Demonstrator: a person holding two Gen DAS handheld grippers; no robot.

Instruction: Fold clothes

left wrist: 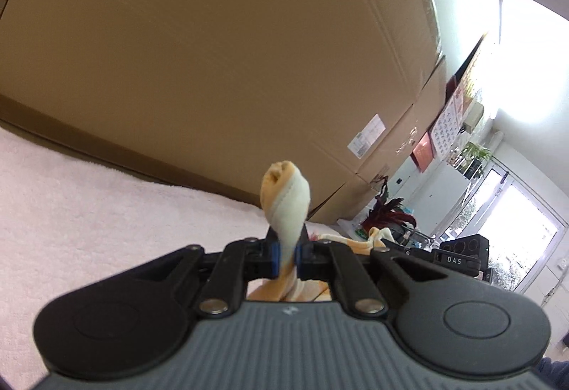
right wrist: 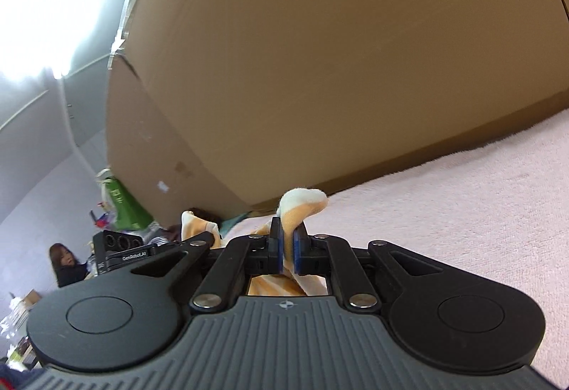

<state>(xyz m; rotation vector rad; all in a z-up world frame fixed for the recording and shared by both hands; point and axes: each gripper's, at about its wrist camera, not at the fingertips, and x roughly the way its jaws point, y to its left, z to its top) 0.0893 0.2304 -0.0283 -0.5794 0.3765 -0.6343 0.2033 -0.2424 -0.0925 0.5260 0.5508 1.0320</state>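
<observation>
Both my grippers clamp one orange-and-cream garment over a pink fleece surface, big cardboard boxes behind.

L wrist view: my left gripper (left wrist: 288,253) has its jaws pressed tight on a twisted bunch of the garment (left wrist: 284,201), which sticks up past the blue pads (left wrist: 275,253); more of the cloth shows under the linkage and trails off to the R. Only this view shows the bright glass door (left wrist: 512,230), the red-leaved plant (left wrist: 391,212), the wall calendar (left wrist: 446,132) and a box's white label (left wrist: 366,137). My right gripper (left wrist: 462,256) sits at far R, marked "DAS"; can't tell its jaws from here.

R wrist view: my right gripper (right wrist: 288,247) pinches another fold of the garment (right wrist: 302,203), tip flopped to the R, jaws closed on it. Only this view shows a person (right wrist: 69,263) in dark clothing at far L, a green bag (right wrist: 124,203) w/ contents I can't make out, and the left gripper's (right wrist: 121,244) camera block.

Pink fleece surface (left wrist: 71,212) lies under both. Cardboard boxes (right wrist: 320,70) are shut, contents not visible.
</observation>
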